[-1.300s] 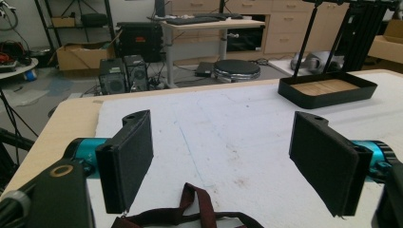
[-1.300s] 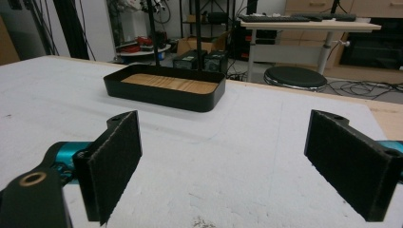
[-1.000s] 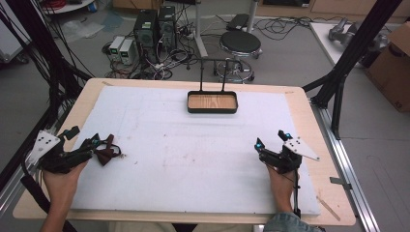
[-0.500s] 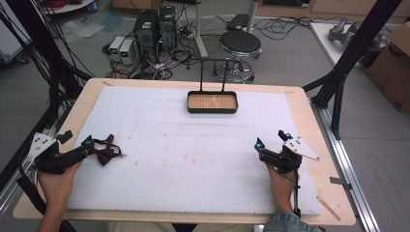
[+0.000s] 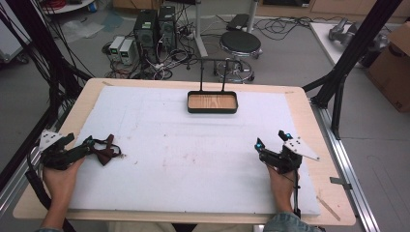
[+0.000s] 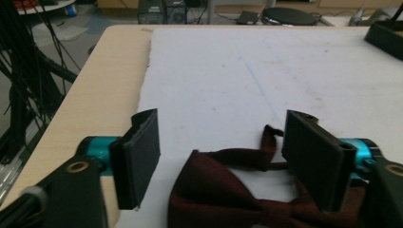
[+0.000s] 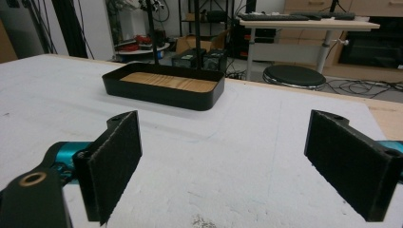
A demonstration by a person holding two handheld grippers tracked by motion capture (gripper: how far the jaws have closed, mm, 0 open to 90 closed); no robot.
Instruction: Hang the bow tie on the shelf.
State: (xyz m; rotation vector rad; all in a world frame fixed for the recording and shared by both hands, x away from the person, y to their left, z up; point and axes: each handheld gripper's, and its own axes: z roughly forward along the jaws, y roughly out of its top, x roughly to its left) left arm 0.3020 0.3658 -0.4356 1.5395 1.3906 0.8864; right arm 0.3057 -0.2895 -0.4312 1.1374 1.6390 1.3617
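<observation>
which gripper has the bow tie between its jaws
The left gripper: its open jaws sit on either side of the dark red bow tie. The right gripper, also open, has bare white mat between them.

Left gripper (image 5: 92,145): black body carrying a grey three-cornered plate near the worktop's left edge; in the left gripper view (image 6: 223,156), two flat black rectangular jaws with matte pads, each mounted on a turquoise cylindrical fitting, and a black bracket at lower left with a brass-coloured ringed hole. Right gripper (image 5: 271,144): the same black body, with turquoise tips on both jaws, a grey three-cornered plate bearing small holes, and a black cable trailing toward the worktop's near edge; in the right gripper view (image 7: 242,161), coarse-textured black pads, turquoise fittings and a brass-ringed hole. Right sleeve (image 5: 285,223): blue denim-like cuff. Left forearm (image 5: 53,212): bare.
</observation>
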